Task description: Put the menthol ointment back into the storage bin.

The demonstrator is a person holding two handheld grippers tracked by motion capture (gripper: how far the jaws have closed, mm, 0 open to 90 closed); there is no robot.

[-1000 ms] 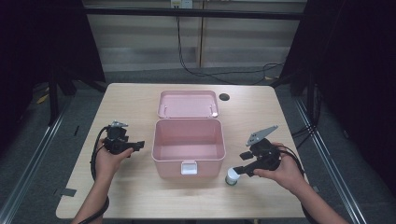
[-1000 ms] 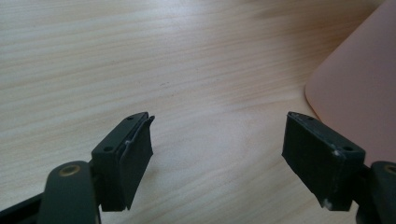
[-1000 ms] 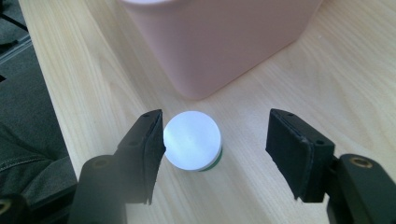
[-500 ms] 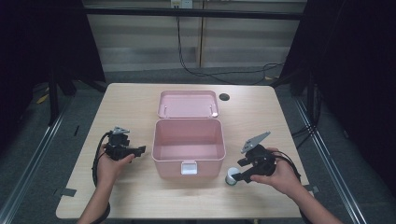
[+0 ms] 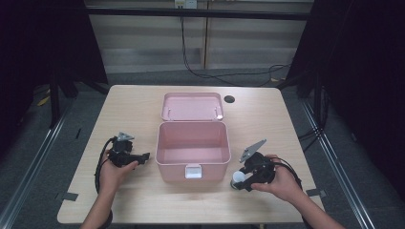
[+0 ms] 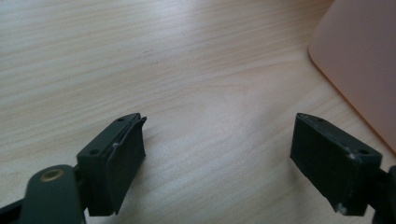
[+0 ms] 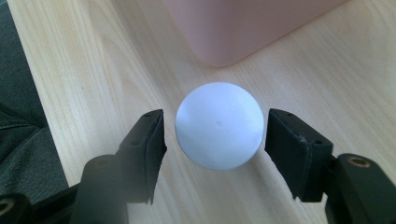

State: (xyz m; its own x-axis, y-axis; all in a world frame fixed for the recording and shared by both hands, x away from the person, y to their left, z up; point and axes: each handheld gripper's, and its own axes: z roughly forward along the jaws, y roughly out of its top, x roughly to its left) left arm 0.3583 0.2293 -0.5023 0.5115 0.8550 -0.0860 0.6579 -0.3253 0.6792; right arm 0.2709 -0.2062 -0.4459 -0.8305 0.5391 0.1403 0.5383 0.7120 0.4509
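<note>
A pink box (image 5: 193, 164) stands open mid-table, its lid (image 5: 192, 106) folded flat behind it. Left of the box, my left gripper (image 5: 145, 156) points at its side wall. Its jaws have just been opening and hold nothing; in the left gripper view the left gripper (image 6: 217, 154) stands open over bare wood, with the box (image 6: 359, 60) at the right edge. By the box's front right corner stands a small white round-topped thing (image 5: 236, 179). My right gripper (image 5: 241, 184) straddles it. In the right gripper view the white thing (image 7: 218, 125) sits between the pads (image 7: 287, 149) with a thin gap on each side.
A dark round hole (image 5: 229, 99) marks the tabletop behind the lid on the right. Black cables trail from both grippers toward the table's front edge (image 5: 191, 220). The pink box wall (image 7: 243, 28) lies just beyond the white thing.
My right gripper has sunk a little toward the table around the white thing, which has stayed put. The left hand has hardly shifted.
</note>
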